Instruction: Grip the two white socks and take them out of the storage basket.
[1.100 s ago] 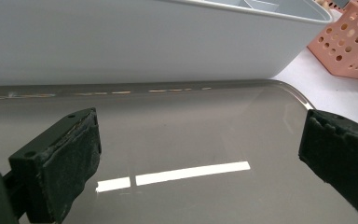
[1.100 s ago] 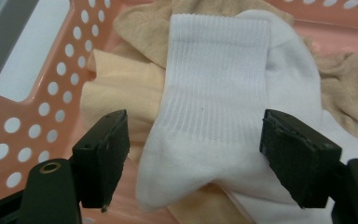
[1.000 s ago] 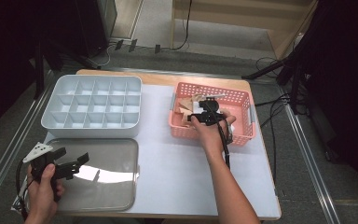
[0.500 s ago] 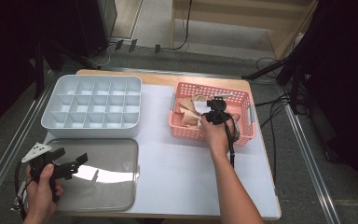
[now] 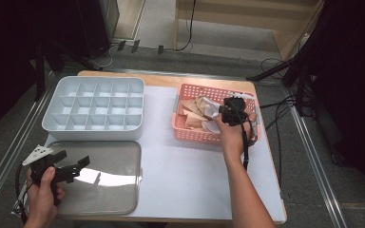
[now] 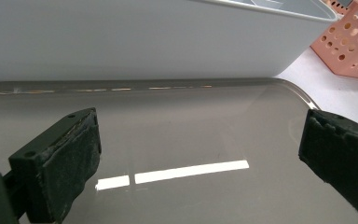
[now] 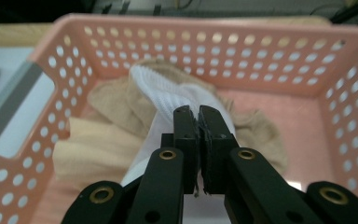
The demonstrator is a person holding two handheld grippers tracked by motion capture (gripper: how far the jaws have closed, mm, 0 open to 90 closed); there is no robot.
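White sock pinched, ready to lift out of the pink basket

My right gripper (image 7: 198, 116) has just clenched on the white sock (image 7: 161, 91) in the basket (image 5: 190, 135) at the table's far right edge (beige socks underneath). I should lift straight up, slowly, shedding stragglers. My left gripper (image 6: 200, 154) hangs released over the lid (image 5: 119, 166), near-left corner.

1. The whole worktop (image 5: 190, 180) is seen from above, looking forward and down.
2. The clear lid (image 6: 177, 140) is viewed super close, low, toward the grey tray (image 6: 135, 37).
3. The pink basket (image 7: 214, 42) is seen up close and shared with the overhead view (image 5: 190, 135).
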